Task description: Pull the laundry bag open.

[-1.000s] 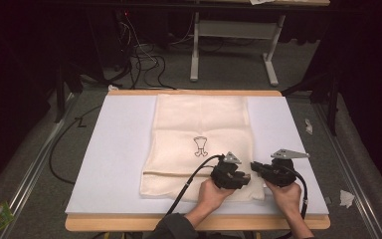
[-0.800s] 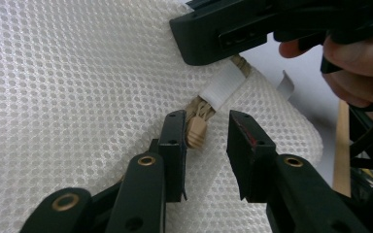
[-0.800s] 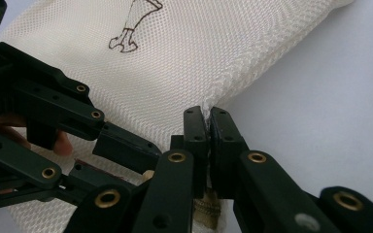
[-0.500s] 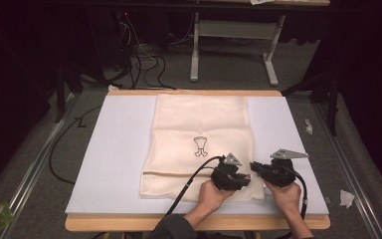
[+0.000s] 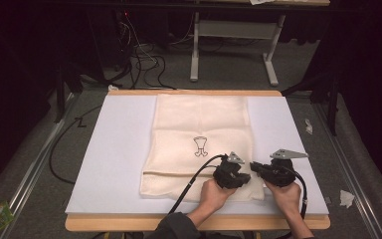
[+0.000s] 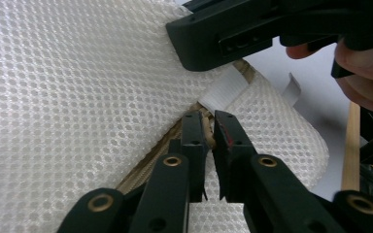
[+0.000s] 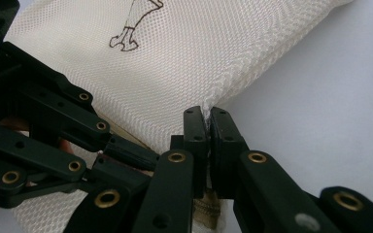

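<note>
Dim workroom, cables and a desk frame on grey floor beyond a wood-edged table (image 5: 129,92) topped with a white board (image 5: 114,149).

High view. Item: cream mesh laundry bag (image 5: 201,124), flat on the board, small dark line drawing (image 5: 200,146) at its centre, zipper seam running across near the person's edge. Both grippers sit at the bag's near right corner, close together: left gripper (image 5: 238,175) over the bag, right gripper (image 5: 258,168) at the bag's right edge. Cables trail back toward the person.

Left gripper view. Left gripper (image 6: 209,133) jaws have just been closing; they now stand nearly together with the tan zipper strip (image 6: 205,127) between them, pads seemingly pressing it. A white tab (image 6: 226,90) lies just beyond, and the right gripper's black body crosses the top.

Right gripper view. Right gripper (image 7: 208,121) jaws are together, clamped on the bag's side seam (image 7: 213,94); bare board lies to the right, the drawing at upper left.

Step in hand, as judged: securing the zipper end, one gripper anchoring the fabric while the other takes hold at the zipper. Next move likely calls for the right grip to hold firm and keep the mesh taut while the left draws along the zipper line, level with the board, without bunching the fabric.
</note>
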{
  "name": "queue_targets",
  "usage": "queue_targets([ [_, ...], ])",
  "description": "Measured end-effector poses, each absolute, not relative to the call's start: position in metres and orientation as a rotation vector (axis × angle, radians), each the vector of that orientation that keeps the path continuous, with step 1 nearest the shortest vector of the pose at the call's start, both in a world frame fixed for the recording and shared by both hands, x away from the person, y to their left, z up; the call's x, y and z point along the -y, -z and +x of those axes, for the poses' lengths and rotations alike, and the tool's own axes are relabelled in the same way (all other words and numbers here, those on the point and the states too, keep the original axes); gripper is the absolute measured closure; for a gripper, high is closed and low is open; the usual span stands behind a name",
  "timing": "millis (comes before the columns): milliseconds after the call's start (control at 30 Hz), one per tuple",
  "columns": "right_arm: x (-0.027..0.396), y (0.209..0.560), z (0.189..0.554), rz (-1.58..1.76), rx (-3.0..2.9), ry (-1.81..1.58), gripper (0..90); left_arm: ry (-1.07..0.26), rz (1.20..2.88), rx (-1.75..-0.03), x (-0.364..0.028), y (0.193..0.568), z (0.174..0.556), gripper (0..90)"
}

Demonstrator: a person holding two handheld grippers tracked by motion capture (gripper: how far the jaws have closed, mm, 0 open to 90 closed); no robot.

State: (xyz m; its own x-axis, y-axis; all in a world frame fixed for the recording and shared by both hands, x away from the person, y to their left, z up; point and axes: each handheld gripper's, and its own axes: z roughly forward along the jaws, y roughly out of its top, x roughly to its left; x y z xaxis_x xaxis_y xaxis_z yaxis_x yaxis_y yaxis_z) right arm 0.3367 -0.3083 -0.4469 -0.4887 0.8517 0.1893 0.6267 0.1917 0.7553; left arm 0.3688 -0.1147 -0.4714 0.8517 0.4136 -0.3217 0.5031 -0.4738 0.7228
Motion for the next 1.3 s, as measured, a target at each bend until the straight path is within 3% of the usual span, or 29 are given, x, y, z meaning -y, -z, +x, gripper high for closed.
queue_targets([
  [200,0.312,0.447,0.337,1.406,-2.207,-1.188,86.3,0.117,2.129,-0.662,0.115,0.469,0.368,86.6],
  [433,0.313,0.451,0.338,1.436,-2.248,-1.189,70.8,0.119,2.132,-0.642,0.114,0.467,0.369,87.1],
  [533,0.316,0.454,0.339,1.46,-2.258,-1.199,68.7,0.111,2.128,-0.637,0.114,0.467,0.367,87.1],
  [600,0.319,0.457,0.34,1.487,-2.257,-1.234,70.9,0.107,2.131,-0.635,0.114,0.467,0.367,87.1],
  [667,0.321,0.458,0.339,1.491,-2.254,-1.23,84.7,0.107,2.138,-0.636,0.114,0.467,0.367,87.1],
  [1300,0.312,0.452,0.337,1.383,-2.272,-1.123,88.8,0.066,2.185,-0.661,0.107,0.464,0.366,87.2],
])
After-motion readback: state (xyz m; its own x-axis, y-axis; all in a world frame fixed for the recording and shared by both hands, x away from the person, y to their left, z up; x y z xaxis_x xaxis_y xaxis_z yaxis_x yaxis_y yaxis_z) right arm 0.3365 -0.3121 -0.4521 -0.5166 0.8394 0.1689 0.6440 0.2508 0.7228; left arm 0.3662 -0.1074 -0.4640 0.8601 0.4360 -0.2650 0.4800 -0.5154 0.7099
